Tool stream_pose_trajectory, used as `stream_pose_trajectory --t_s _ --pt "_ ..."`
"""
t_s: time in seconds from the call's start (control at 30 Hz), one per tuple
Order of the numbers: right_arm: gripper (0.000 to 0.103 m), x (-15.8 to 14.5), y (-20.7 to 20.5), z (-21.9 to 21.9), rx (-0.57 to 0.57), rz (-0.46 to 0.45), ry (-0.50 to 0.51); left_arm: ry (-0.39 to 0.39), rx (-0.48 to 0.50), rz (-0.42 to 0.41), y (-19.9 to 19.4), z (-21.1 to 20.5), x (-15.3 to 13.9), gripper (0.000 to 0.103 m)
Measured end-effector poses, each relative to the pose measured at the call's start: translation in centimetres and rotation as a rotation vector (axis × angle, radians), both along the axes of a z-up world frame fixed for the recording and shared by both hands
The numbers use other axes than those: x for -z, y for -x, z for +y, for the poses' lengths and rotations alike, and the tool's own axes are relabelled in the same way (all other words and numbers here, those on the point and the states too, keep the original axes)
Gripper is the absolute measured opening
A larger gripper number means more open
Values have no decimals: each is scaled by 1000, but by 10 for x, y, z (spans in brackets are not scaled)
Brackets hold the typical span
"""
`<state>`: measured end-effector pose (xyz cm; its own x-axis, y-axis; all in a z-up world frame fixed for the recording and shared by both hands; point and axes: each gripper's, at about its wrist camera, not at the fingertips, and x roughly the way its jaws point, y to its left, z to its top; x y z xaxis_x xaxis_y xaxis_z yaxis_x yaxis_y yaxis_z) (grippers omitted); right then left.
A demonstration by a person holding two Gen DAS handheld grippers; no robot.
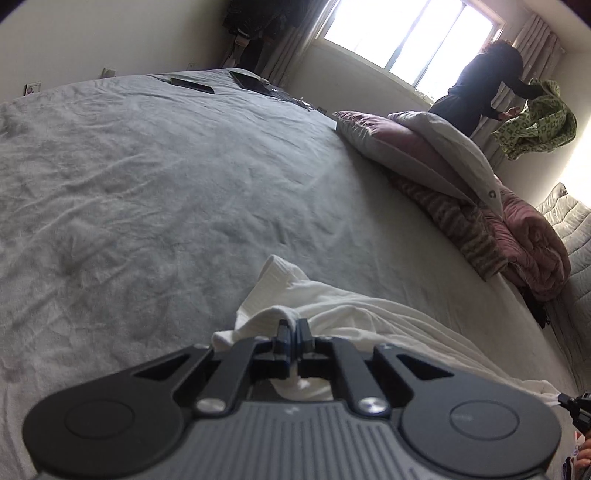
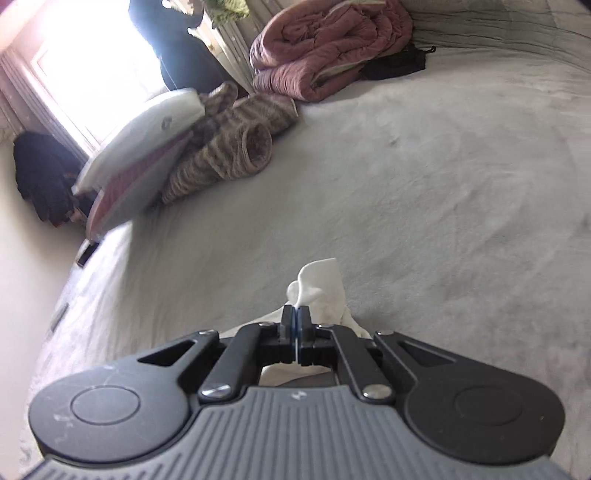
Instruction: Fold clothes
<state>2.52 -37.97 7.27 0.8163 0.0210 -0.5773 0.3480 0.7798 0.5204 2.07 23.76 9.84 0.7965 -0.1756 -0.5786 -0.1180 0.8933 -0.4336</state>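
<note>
I have the left gripper [image 1: 294, 325] pinching a bunched fold of the white garment [image 1: 354, 317], its fingers pressed nearly together with cloth squeezed between them and more white fabric showing behind the tips. From there the garment trails away to my right across the grey bedspread [image 1: 155, 192], toward the tip of the other gripper at the frame's lower right edge. On the right wrist camera I see the right gripper [image 2: 295, 314] clamped tight on another part of the white garment [image 2: 321, 291], a tuft of it standing up just past the fingertips, with the rest hanging under the tool over the bedspread [image 2: 443, 192]. Along the far side of the bed lie a pillow [image 1: 373, 136], a striped brown blanket [image 2: 229, 147] and a rolled pink quilt [image 2: 325, 48]. By the window [image 1: 406, 33] stands a person in dark clothes [image 1: 476, 85] holding a green patterned cloth [image 1: 535, 118]. Two dark flat objects [image 1: 221, 83] rest near the bed's far corner; I cannot tell what they are.
</note>
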Motion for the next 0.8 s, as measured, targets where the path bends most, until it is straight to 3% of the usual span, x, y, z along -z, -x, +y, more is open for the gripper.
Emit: stream_pose_trajectory --t_s 0.17,0.3,0.43,0.6,0.8 --pt "0 -12 34 -7 52 -131 -70 61 -26 -71 15 16 -12 2" --pt "0 -20 73 -5 73 -168 -48 69 -16 -78 32 26 -13 2" --pt "0 -11 113 -5 91 -144 -63 38 29 -51 54 27 -6 3" --pt "0 10 139 -6 124 -54 -102 -36 78 41 68 23 9 3" --pt "0 5 122 0 89 -75 -44 -85 75 45 69 27 16 3"
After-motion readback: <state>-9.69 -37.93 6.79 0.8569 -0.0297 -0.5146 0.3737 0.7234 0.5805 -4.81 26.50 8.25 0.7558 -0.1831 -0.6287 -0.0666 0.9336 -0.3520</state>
